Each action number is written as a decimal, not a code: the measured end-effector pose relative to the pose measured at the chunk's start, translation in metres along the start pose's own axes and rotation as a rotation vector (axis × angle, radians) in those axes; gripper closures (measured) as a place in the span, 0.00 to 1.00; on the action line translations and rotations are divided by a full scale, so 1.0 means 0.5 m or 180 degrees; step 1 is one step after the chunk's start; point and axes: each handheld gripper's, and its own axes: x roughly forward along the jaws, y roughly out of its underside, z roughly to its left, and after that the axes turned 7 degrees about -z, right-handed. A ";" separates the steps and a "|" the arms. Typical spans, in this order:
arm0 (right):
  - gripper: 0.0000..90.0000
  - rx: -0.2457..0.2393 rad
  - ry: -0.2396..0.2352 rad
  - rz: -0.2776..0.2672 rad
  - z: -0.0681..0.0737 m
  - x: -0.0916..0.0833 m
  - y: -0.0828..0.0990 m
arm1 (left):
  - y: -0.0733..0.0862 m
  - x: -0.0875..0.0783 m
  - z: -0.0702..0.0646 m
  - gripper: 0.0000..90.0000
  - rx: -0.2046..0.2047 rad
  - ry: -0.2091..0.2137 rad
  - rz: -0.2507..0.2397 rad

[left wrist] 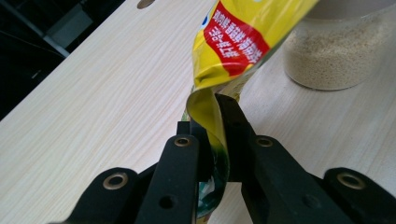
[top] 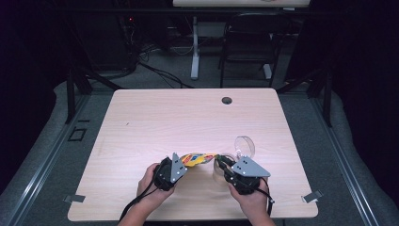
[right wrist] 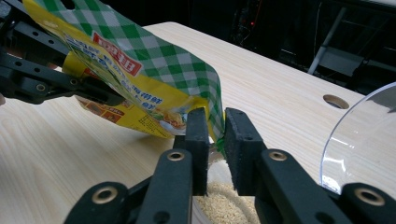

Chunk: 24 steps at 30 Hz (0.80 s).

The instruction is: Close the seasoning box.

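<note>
Your wooden table (top: 155, 117) carries a clear jar (left wrist: 336, 56) of pale granules near its front edge, its round clear lid (top: 244, 146) lying just behind. Above the jar you hold 1 yellow pouch (top: 200, 159), green-checked on its other face, between the 2 grippers. Its long axis runs nearly level from your left to your right, the mouth end tipped down over the jar's opening.

Your left gripper (left wrist: 219, 140) is clamped tight on the pouch's bottom seam. Your right gripper (right wrist: 215, 135) has its jaws slightly apart around the corner by the mouth; the film sits between them, but I can't tell whether the pads press it.

I'd expect the pouch to be light, floppy and slick, so grip the flat sealed edges, not the belly.
</note>
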 end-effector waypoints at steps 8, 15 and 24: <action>0.81 0.0014 -0.0003 -0.0047 -0.001 -0.003 0.003 | 0.000 0.000 0.017 0.96 -0.0083 0.0120 0.0003; 0.77 0.0018 0.0020 -0.0092 -0.003 -0.011 0.004 | 0.007 0.000 0.035 0.96 -0.0271 0.0194 -0.0050; 0.76 0.0025 0.0071 -0.0126 -0.004 -0.025 0.008 | 0.026 -0.003 0.070 0.96 -0.0687 0.0306 -0.0169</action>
